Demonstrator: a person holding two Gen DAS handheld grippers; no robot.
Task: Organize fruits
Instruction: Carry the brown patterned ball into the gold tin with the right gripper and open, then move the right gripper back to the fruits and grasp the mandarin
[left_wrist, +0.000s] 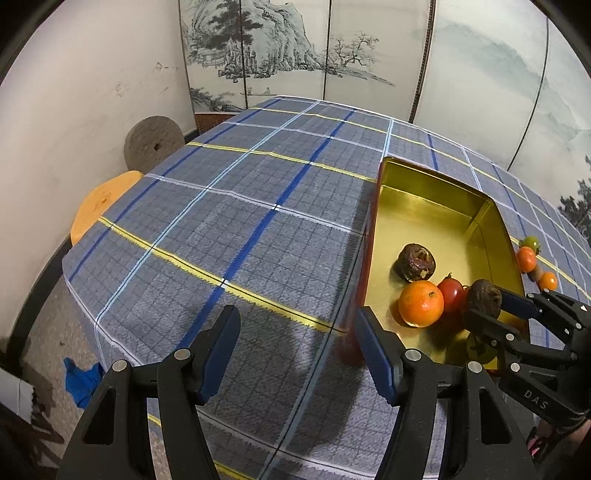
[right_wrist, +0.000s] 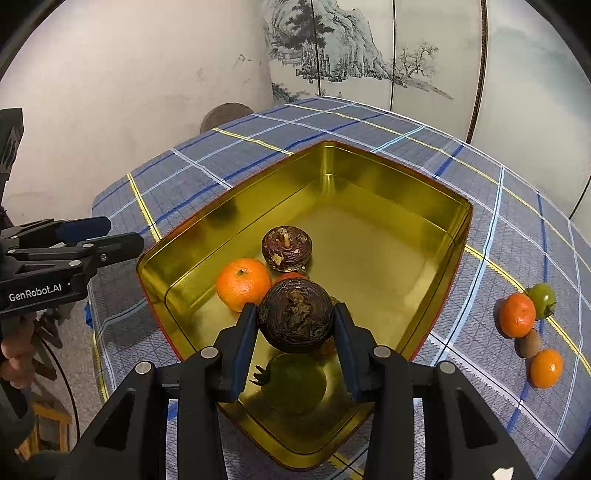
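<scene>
A gold tin (right_wrist: 436, 254) with a red outside stands on the plaid cloth; it also shows in the left wrist view (left_wrist: 424, 206). Inside lie a dark brown fruit (right_wrist: 287, 246), an orange (right_wrist: 242, 282), a red tomato (left_wrist: 451, 293) and a green tomato (right_wrist: 295, 384). My right gripper (right_wrist: 295, 321) is shut on a second dark brown fruit (right_wrist: 295, 314) and holds it above the tin's near end; it also shows in the left wrist view (left_wrist: 484, 297). My left gripper (left_wrist: 299, 350) is open and empty, over the cloth left of the tin.
On the cloth right of the tin lie two oranges (right_wrist: 517, 314) (right_wrist: 546, 368), a green tomato (right_wrist: 543, 299) and a small brown fruit (right_wrist: 530, 343). An orange stool (left_wrist: 99, 206) and a grey stone disc (left_wrist: 153, 142) stand past the table's left edge. A painted screen (left_wrist: 295, 48) stands behind.
</scene>
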